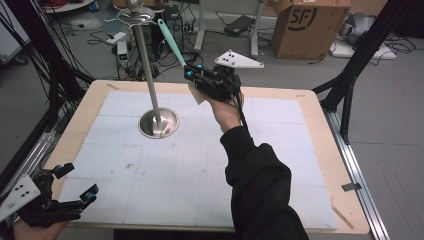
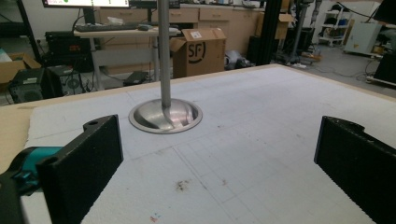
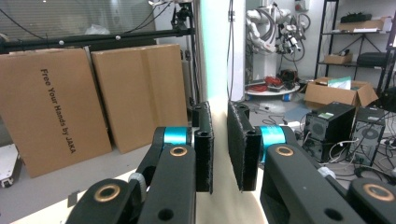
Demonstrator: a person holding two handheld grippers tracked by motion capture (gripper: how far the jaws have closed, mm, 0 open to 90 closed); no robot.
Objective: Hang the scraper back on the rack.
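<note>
Right gripper [image 1: 192,75] clamped on spatula [image 1: 170,41], raised beside stand [image 1: 158,122]; likely hanging it there next. Left gripper [image 1: 75,185] wide open, empty, near-left.

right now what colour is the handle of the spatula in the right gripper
Teal, clearest in the high view: spatula in the right gripper.

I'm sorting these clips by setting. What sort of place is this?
Probably a robotics lab or workshop: robot arms by the far shelves, desktop computers and cables on the floor, cardboard boxes around.
</note>
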